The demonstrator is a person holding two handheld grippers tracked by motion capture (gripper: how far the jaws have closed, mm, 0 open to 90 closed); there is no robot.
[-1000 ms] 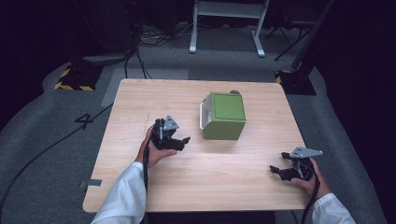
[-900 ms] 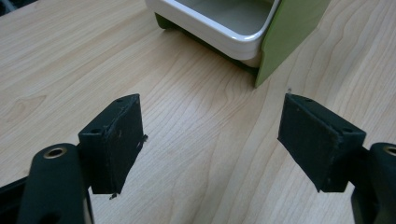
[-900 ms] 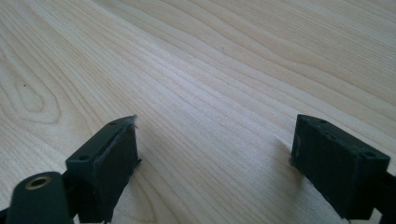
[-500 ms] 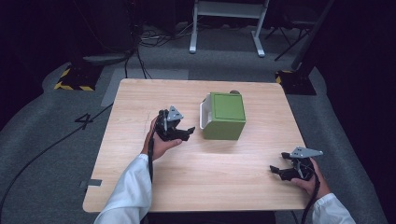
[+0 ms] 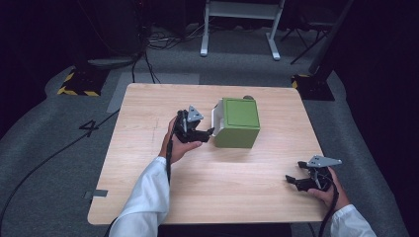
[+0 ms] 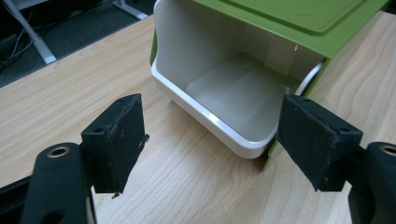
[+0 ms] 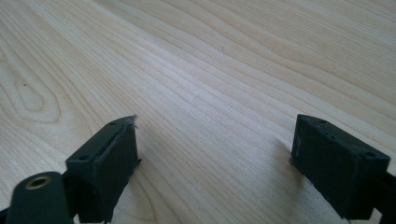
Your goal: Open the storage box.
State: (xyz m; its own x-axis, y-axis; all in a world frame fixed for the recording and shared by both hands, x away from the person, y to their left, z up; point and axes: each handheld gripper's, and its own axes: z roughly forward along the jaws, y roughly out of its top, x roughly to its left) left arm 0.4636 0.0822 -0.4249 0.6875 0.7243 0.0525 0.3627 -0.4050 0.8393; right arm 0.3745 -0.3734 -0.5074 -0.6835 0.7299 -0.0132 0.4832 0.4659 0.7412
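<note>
Here, the left tool (image 5: 206,133) sits open, just beside the white drawer (image 6: 219,88) of the green box (image 5: 238,122). Well apart from it, the right tool (image 5: 295,180) rests open on the surface (image 5: 148,113).

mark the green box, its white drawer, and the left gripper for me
green box (image 5: 240,114), high view, on its flat green top.
white drawer (image 6: 233,88), left gripper view, on the drawer's inner floor.
left gripper (image 5: 203,133), high view, midway between its open jaws, next to the drawer.

The right tool (image 7: 215,163), jaws spread, over bare table (image 7: 224,70).
</note>
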